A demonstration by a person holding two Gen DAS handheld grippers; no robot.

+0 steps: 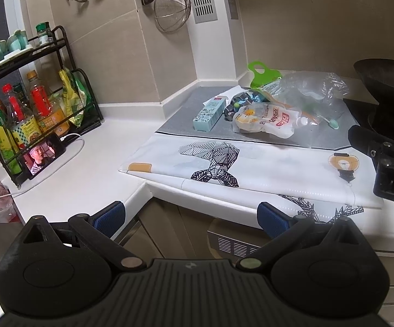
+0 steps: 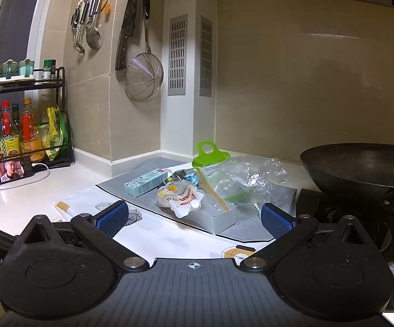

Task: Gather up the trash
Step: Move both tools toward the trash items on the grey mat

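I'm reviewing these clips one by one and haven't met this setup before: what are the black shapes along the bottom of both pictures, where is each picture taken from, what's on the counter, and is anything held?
There is no robot arm. A person carries a two-finger tool in each hand, each with a fisheye camera looking forward along its fingers. The black shapes with blue pads are those fingers. One picture is from the left tool, the other from the right tool. Both stand wide open with nothing between the pads, so nothing is held.

On the kitchen counter a grey mat holds the trash pile: a pale green carton, a white spouted pouch, a crumpled clear plastic bag and a green plastic clip. A printed white cloth lies in front. To the left are a rack of bottles and a phone; to the right, a dark wok.
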